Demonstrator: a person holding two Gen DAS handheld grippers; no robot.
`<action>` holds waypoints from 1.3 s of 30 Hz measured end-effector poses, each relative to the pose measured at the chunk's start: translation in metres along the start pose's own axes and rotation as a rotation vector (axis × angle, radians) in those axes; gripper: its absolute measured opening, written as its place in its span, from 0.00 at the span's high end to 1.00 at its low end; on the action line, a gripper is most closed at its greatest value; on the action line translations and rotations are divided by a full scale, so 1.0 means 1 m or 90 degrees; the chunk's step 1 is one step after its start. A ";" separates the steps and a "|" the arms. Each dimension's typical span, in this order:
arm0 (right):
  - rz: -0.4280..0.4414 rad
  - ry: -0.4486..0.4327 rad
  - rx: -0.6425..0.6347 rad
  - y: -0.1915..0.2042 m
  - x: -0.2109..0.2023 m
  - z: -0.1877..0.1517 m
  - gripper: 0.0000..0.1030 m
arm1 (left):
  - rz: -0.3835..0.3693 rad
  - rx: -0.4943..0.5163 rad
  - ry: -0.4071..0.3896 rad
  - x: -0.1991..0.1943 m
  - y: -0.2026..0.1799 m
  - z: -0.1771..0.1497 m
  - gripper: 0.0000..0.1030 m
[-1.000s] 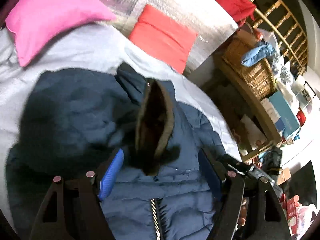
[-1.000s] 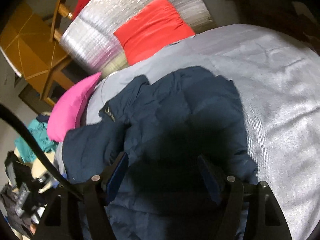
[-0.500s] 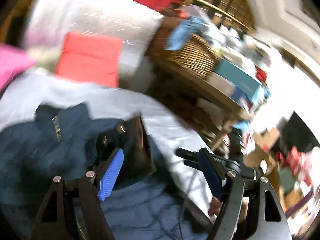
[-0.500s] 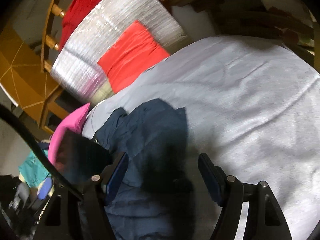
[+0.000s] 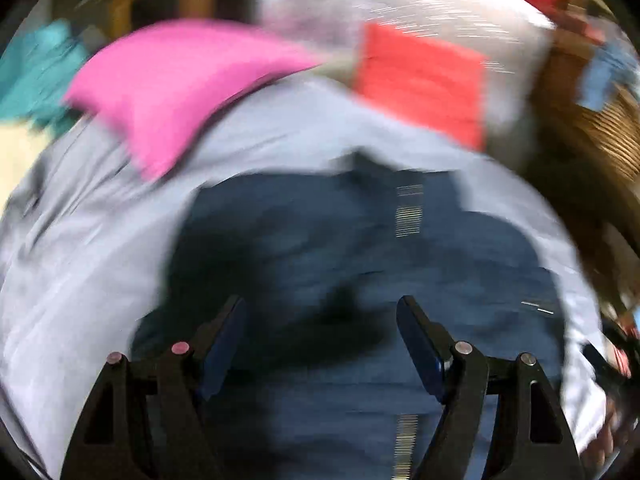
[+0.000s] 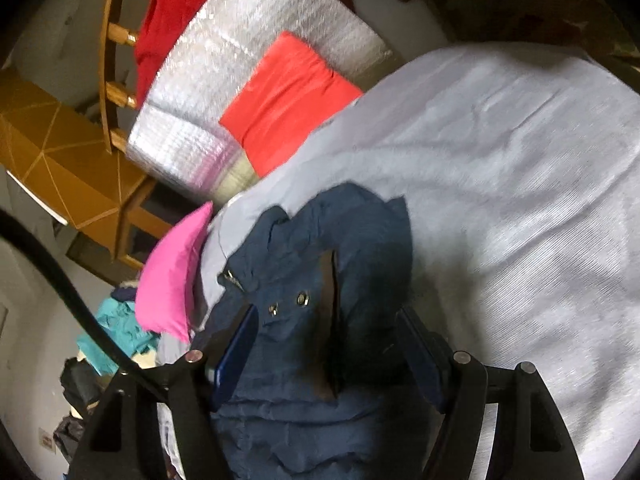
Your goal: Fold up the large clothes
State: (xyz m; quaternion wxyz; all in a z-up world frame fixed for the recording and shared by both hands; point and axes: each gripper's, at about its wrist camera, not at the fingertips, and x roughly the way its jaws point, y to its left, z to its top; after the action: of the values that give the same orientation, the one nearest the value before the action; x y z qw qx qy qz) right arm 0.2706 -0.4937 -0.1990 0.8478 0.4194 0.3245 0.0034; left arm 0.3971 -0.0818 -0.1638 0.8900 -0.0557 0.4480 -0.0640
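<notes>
Left wrist view, heavily motion-blurred: the left gripper point(image 5: 320, 344) has its jaws spread wide, nothing pinched between the blue pads; whether the fingertips touch the fabric below cannot be told. Under and ahead of it lies the navy jacket point(image 5: 360, 248), spread on the pale grey bedsheet point(image 5: 92, 248), with a metallic zipper line point(image 5: 408, 216) running up its middle. Beyond the jacket, a pink pillow point(image 5: 172, 84) rests at the far left of the bed and a red cushion point(image 5: 424, 80) leans against a silver quilted pad point(image 5: 400, 8). A wicker basket point(image 5: 592, 140) stands off the bed's right edge; a teal cloth point(image 5: 36, 68) is at far left. Right wrist view, sharper: the right gripper point(image 6: 326, 344) also stands with jaws apart, straddling a bunched part of the jacket point(image 6: 332, 248) without the pads pressing on it. A brown-lined flap point(image 6: 329, 320) stands between the fingers, two metal snaps point(image 6: 288, 304) just left of it. The jacket lies at the near left portion of the sheet point(image 6: 520, 200), whose right side is bare. The pink pillow point(image 6: 172, 280) is just beside the jacket's left edge; the red cushion point(image 6: 288, 100) and the silver pad point(image 6: 224, 80) sit at the far end, a red garment point(image 6: 168, 12) draped over a wooden rail point(image 6: 108, 60) behind. A black cable point(image 6: 60, 280) crosses the left foreground.
</notes>
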 end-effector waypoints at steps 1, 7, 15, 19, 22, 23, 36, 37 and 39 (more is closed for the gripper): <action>0.000 0.011 -0.001 0.003 0.007 -0.003 0.27 | 0.015 -0.017 0.011 0.005 0.012 0.001 0.25; -0.027 0.050 0.002 0.010 0.042 -0.020 0.28 | 0.067 -0.044 0.047 0.027 0.050 -0.004 0.25; -0.053 0.055 -0.045 0.022 0.060 -0.033 0.73 | 0.078 0.013 0.078 0.050 0.037 -0.013 0.24; -0.029 -0.027 -0.105 0.046 0.031 -0.030 0.80 | 0.056 0.006 0.064 0.037 0.037 -0.010 0.24; -0.027 -0.058 -0.121 0.054 0.016 -0.029 0.80 | 0.048 0.019 0.044 0.028 0.038 -0.009 0.24; -0.037 -0.048 -0.119 0.052 0.019 -0.029 0.80 | 0.051 0.026 0.050 0.031 0.039 -0.009 0.24; -0.071 -0.073 -0.081 0.041 0.008 -0.021 0.30 | 0.032 0.019 0.027 0.013 0.066 -0.004 0.21; -0.049 -0.073 -0.104 0.050 0.007 -0.023 0.30 | 0.027 0.019 0.018 0.010 0.067 -0.003 0.21; -0.021 -0.061 -0.156 0.067 0.011 -0.033 0.32 | 0.019 0.021 0.008 0.009 0.067 -0.003 0.21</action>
State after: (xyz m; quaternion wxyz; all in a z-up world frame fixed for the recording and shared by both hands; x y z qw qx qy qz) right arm 0.2788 -0.4238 -0.1718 0.9071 0.3071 0.2876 0.0085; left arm 0.4045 -0.0175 -0.1830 0.8888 -0.0340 0.4533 -0.0579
